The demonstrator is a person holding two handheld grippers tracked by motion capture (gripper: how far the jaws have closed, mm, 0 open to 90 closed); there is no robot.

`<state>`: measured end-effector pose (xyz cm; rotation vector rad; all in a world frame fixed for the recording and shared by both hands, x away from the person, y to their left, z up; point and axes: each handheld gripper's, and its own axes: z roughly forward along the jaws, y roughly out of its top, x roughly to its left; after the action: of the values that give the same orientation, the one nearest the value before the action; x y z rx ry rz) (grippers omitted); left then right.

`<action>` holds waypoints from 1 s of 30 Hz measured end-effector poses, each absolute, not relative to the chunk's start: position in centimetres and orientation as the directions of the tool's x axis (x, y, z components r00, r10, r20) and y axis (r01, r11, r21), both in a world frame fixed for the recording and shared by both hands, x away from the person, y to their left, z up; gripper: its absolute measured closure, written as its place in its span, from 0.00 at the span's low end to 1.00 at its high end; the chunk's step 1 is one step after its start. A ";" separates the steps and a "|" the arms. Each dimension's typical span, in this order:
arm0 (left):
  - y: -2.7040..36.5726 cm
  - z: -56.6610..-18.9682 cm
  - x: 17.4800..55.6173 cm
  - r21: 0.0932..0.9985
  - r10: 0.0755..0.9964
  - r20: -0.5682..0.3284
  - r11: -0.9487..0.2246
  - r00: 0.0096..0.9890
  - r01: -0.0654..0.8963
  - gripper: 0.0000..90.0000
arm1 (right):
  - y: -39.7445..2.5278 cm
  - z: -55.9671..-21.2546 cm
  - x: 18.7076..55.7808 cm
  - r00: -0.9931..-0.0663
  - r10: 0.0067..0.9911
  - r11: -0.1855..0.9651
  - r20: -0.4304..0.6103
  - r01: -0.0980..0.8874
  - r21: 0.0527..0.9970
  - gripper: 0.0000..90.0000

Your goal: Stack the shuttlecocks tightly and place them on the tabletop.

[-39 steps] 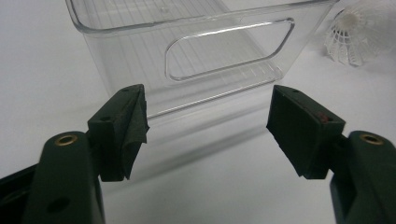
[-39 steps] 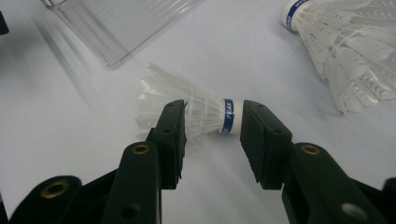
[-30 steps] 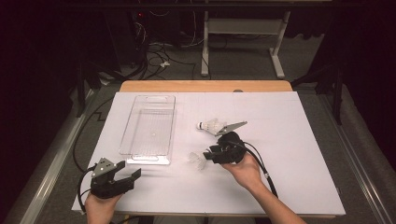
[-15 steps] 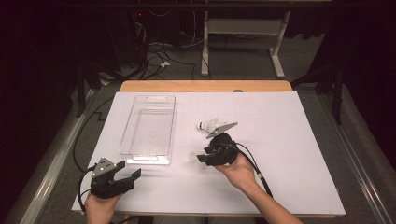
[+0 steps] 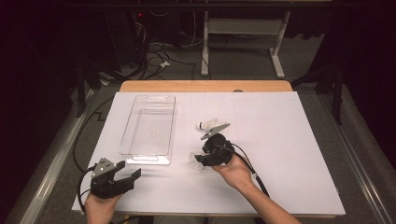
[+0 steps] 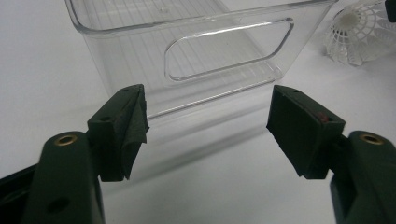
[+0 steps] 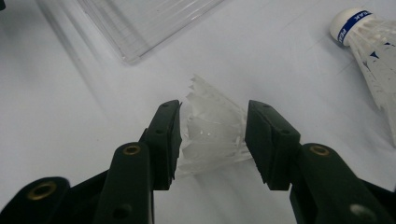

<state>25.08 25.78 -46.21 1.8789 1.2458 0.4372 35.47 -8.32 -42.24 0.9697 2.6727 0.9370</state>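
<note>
In the high view the right hand [image 5: 233, 171] comes in from the bottom edge a little right of centre, forearm slanting up and left, and holds the right gripper [image 5: 200, 158] low over the white sheet [image 5: 289, 154] near the frame's middle, its jaws turned toward the left. In the right gripper view those jaws stand at a middling gap on either side of a white shuttlecock [image 7: 212, 133] that lies on the sheet; the feathers press against both pads, the left pad touching and the right one just at the skirt's edge. Its feather tips point toward the top of that view.

A second shuttlecock [image 5: 208, 125], with a blue band on its cork, lies just above the right gripper in the high view and sits in the upper right corner of the right gripper view.

The left hand [image 5: 99, 205] rests at the lower left of the high view, wrist at the bottom edge, with the left gripper [image 5: 130, 176] aimed up and right at the near end of the clear tray [image 5: 148, 156]. Its jaws are spread wide with nothing between them; in the left gripper view the tray's handle slot sits beyond them.
</note>
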 end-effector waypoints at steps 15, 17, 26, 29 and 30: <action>25.8 -46.2 25.1 0.784 0.881 -0.148 -0.174 0.450 0.596 0.33 | -8.8 -42.0 35.7 -0.774 0.631 0.603 0.047 0.528 0.597 0.74; 25.8 -46.2 25.1 0.784 0.880 -0.148 -0.174 0.451 0.597 0.33 | -9.0 -41.9 35.7 -0.771 0.635 0.600 0.048 0.531 0.598 0.77; 25.8 -46.3 25.1 0.784 0.880 -0.149 -0.173 0.451 0.597 0.33 | -10.0 -41.1 35.7 -0.768 0.640 0.600 0.014 0.512 0.615 0.91; 25.8 -46.3 25.1 0.783 0.880 -0.149 -0.173 0.451 0.597 0.33 | -10.5 -40.9 35.7 -0.763 0.647 0.600 0.002 0.510 0.617 0.95; 25.8 -46.3 25.1 0.783 0.880 -0.149 -0.173 0.451 0.597 0.33 | -10.7 -40.9 35.7 -0.759 0.651 0.597 0.003 0.514 0.616 0.96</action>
<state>25.14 25.78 -46.25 1.8785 1.2459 0.4339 35.73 -10.69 -40.86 0.9644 2.6024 0.8987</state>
